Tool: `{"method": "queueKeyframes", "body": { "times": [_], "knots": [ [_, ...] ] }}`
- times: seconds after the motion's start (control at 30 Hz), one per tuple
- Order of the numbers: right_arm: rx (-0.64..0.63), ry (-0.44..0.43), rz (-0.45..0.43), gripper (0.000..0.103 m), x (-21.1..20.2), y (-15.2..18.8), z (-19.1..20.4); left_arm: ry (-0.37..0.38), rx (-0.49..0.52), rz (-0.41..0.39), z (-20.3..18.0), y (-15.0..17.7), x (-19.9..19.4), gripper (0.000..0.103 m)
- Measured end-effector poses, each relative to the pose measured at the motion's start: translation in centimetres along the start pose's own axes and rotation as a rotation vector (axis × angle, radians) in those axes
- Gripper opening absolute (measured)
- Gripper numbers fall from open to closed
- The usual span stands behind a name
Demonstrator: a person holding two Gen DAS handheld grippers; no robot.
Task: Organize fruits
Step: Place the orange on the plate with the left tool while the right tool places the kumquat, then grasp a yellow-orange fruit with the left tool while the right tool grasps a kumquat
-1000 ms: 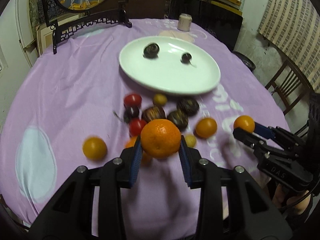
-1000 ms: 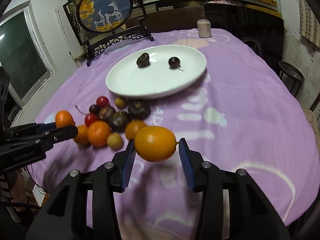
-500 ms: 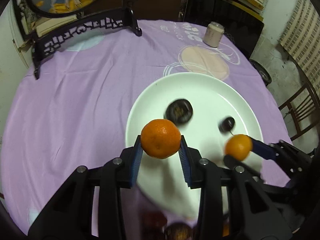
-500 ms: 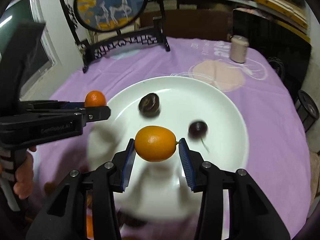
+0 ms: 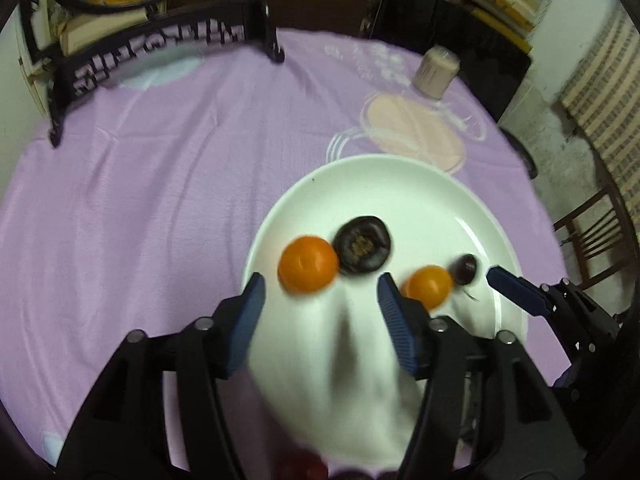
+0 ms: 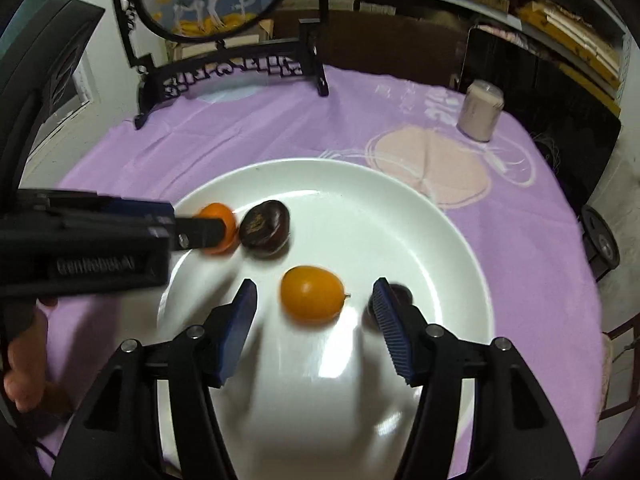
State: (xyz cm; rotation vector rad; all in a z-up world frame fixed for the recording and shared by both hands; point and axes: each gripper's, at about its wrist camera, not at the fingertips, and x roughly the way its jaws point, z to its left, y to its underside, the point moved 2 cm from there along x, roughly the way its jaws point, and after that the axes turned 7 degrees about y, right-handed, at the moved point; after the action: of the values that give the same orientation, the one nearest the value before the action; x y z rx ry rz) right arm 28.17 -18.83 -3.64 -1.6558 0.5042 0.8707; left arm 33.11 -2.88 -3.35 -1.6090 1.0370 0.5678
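Left tool [image 5: 320, 304]: jaws just opened, pads clear of the mandarin [image 5: 308, 264], which lies on the white plate [image 5: 400, 176] touching a dark chestnut-like fruit [image 5: 362, 244] at its 2 o'clock.
Right tool [image 6: 314, 312]: jaws just opened, kumquat [image 6: 312, 294] loose between them on the plate.
Cherry [image 5: 466, 268]: just beside the kumquat, 3 o'clock.
Bench [image 5: 160, 200]: purple cloth.

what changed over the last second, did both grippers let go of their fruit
Yes. Both grippers carried their fruit from the pile to the white plate, and their jaws have just been opening. The left gripper released the mandarin; the right gripper released the kumquat. The dark chestnut-like fruit and the cherry stayed on the plate.
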Motion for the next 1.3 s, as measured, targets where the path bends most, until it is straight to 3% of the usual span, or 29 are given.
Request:
{"method": "queueKeyframes", "body": {
  "times": [0.07,0.17,0.27,0.47,0.6,0.87,0.97,1.1,1.2,1.23,1.27,1.3],
  "knots": [
    [0.016,-0.007,-0.009,0.067,-2.5,1.6,0.1,0.025,0.008,-0.048,-0.3,1.7,-2.9,0.082],
    [0.070,0.001,-0.039,0.082,-7.0,5.8,0.8,0.020,0.044,-0.111,-0.8,5.5,-6.9,0.089],
    [0.107,0.021,-0.070,0.089,-9.6,8.8,1.4,0.002,0.055,-0.159,-0.8,9.6,-9.4,0.091],
    [0.149,0.039,-0.093,0.089,-12.2,10.4,1.8,-0.031,0.035,-0.165,0.8,15.9,-12.1,0.091],
    [0.138,0.043,-0.092,0.090,-13.0,10.9,2.8,-0.090,0.062,-0.172,1.5,18.1,-13.2,0.091],
    [0.129,0.057,0.050,0.093,-9.8,15.2,3.9,-0.104,0.030,-0.129,4.3,21.5,-13.7,0.091],
    [0.129,0.074,0.036,0.093,-9.0,15.7,3.8,-0.114,0.018,-0.120,5.1,22.0,-13.8,0.091],
    [0.146,0.013,0.050,0.063,-7.6,15.6,3.8,-0.115,0.010,-0.121,5.5,22.4,-14.3,0.091],
    [0.156,-0.022,0.079,0.056,-5.6,15.4,3.8,-0.112,0.016,-0.121,5.3,22.6,-14.4,0.091],
    [0.147,-0.018,0.055,0.050,-5.6,15.1,3.8,-0.113,0.019,-0.119,5.2,22.6,-14.4,0.091],
    [0.140,-0.030,0.054,0.036,-5.5,14.9,3.9,-0.116,0.020,-0.116,5.2,22.7,-14.3,0.091],
    [0.145,-0.033,0.061,0.036,-5.5,14.9,3.9,-0.120,0.023,-0.111,5.1,22.7,-14.2,0.091]
  ]
}}
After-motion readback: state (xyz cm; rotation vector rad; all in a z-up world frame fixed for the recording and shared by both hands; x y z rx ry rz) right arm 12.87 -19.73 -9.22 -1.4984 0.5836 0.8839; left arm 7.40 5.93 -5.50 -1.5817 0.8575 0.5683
